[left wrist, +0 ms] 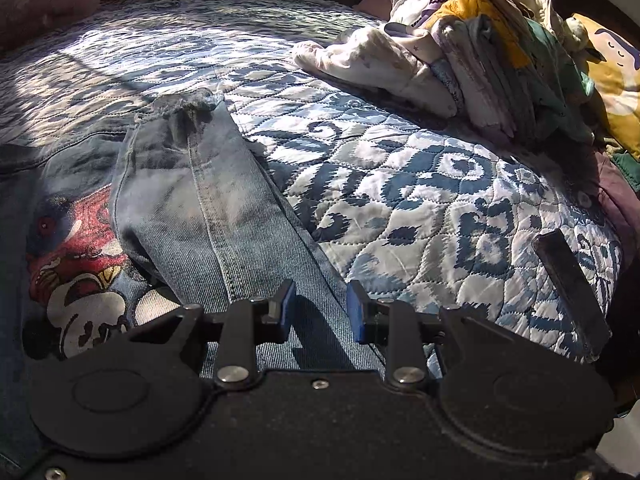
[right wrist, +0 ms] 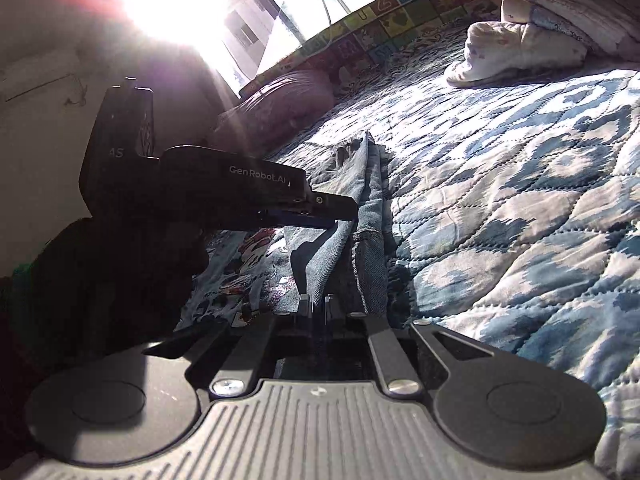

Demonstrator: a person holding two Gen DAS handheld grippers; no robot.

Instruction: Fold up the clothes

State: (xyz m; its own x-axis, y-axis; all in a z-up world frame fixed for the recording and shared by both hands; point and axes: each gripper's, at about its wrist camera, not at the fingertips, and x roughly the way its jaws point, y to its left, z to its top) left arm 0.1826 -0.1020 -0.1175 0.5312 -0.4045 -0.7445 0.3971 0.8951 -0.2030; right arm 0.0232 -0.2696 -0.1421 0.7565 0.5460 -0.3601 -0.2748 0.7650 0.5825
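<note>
Here we see a denim jacket point(left wrist: 80, 216) spread on a bed covered by a blue-and-white quilt point(left wrist: 420, 184), its cartoon print point(left wrist: 76, 276) facing up. One sleeve point(left wrist: 208, 200) is folded across the jacket body, running from the near edge out to a frayed cuff point(left wrist: 192, 100) that lies on the denim close to the quilt.

In the left wrist view, the left gripper point(left wrist: 321, 312) hovers low over the near end of that sleeve with its blue-padded fingers point(left wrist: 287, 306) parted by a moderate gap; denim shows between them, and nothing is pinched. From the right wrist view we see the same tool side-on point(right wrist: 332, 210), reaching in from the left above the sleeve point(right wrist: 360, 200).

The right gripper point(right wrist: 318, 308) has its fingers drawn narrow, almost together, with a fold of the sleeve's denim running down into the gap. It seems to be pinching the cloth, though the contact is shadowed and we cannot be sure how much fabric it holds.

At the far right of the bed sits a pile of folded clothes point(left wrist: 488, 68), with a pale garment point(left wrist: 372, 64) at its near edge, well apart from the jacket. A purple pillow point(right wrist: 276, 104) lies at the head of the bed below a bright window point(right wrist: 280, 0).
</note>
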